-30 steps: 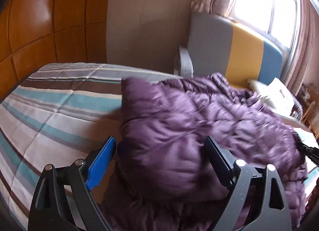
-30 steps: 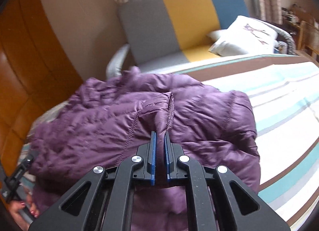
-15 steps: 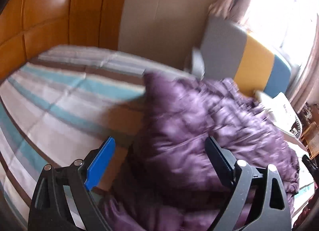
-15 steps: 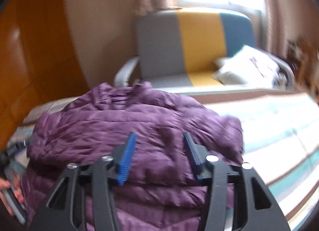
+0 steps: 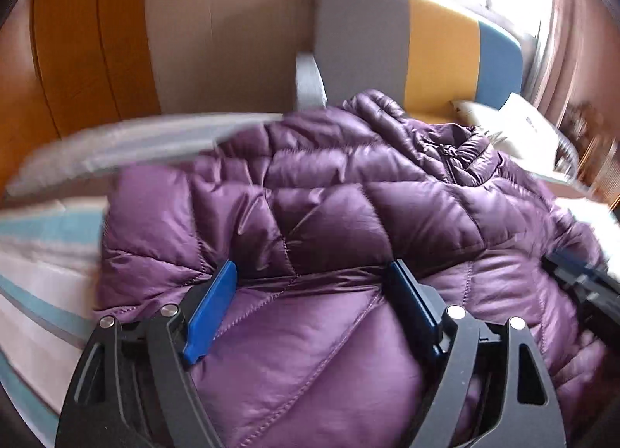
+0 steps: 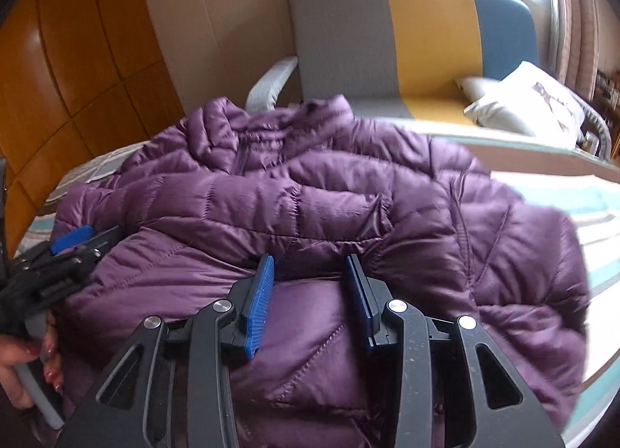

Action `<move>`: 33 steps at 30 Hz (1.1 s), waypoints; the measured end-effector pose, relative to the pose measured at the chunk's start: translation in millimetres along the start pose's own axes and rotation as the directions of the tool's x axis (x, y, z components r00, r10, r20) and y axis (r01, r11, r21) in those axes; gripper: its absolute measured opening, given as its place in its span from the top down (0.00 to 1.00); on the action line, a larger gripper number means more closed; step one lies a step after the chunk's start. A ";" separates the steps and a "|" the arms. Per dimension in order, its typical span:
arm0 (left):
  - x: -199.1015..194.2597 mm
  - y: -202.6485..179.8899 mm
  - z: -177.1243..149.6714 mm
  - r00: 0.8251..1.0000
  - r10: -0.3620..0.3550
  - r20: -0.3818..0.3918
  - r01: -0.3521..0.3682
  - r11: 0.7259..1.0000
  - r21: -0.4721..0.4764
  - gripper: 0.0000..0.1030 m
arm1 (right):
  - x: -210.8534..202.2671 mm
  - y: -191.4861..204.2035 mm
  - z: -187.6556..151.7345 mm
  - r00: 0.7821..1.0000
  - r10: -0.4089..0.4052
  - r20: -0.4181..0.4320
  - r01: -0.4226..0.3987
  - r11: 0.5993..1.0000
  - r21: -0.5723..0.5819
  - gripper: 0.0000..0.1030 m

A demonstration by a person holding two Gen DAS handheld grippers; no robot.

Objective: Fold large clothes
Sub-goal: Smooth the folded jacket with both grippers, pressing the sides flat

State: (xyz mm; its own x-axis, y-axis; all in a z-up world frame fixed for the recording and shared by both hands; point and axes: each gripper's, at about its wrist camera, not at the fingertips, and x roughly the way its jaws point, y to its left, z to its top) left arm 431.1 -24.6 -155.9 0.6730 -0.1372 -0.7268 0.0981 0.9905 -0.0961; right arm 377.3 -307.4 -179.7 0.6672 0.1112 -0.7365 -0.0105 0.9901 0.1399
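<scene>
A purple quilted down jacket [image 5: 348, 208] lies bunched on the striped bed, collar toward the sofa, with its near part folded over. My left gripper [image 5: 312, 268] sits low over the near fold, jaws wide but closing, with padded fabric bulging between the fingers and no pinch visible. In the right wrist view the jacket [image 6: 348, 196] fills the middle. My right gripper [image 6: 309, 259] is at its near fold, jaws partly apart and closing, fabric between them but not pinched. The left gripper [image 6: 73, 239] also shows at the jacket's left edge, held by a hand [image 6: 23, 366].
The bed cover [image 5: 46, 254] has teal, white and brown stripes and extends left and right [image 6: 581, 215] of the jacket. Behind the bed stand a grey, yellow and blue sofa [image 6: 426, 33] with a white pillow [image 6: 531, 99], and a wooden wall panel [image 5: 77, 53].
The right gripper has let go of the pinched jacket seam and opened. Both grippers have shifted and come down onto the jacket's near fold. The left jaws have narrowed slightly.
</scene>
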 end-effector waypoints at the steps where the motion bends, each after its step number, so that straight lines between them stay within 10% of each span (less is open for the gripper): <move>1: 1.1 0.5 0.2 1.000 -0.002 -0.001 0.001 1.000 -0.005 0.22 | 1.7 0.2 0.2 1.000 -0.007 -0.005 0.007 1.000 -0.004 0.63; 19: -51.8 26.4 -12.8 0.995 0.063 0.073 -0.065 0.997 0.029 0.17 | -43.9 1.2 -0.2 0.998 -0.029 0.059 0.030 0.999 -0.018 0.61; 33: -8.3 38.1 -13.3 0.994 0.103 -0.037 -0.100 0.993 0.066 0.14 | -5.9 -8.4 -10.9 0.993 -0.121 -0.015 0.120 0.992 -0.041 0.61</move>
State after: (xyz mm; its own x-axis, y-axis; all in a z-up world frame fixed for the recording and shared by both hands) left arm 419.5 14.5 -162.6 0.6520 -0.0342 -0.7574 0.0779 0.9967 0.0221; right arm 365.3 -315.4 -183.8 0.6522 -0.0080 -0.7580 0.0393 0.9990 0.0232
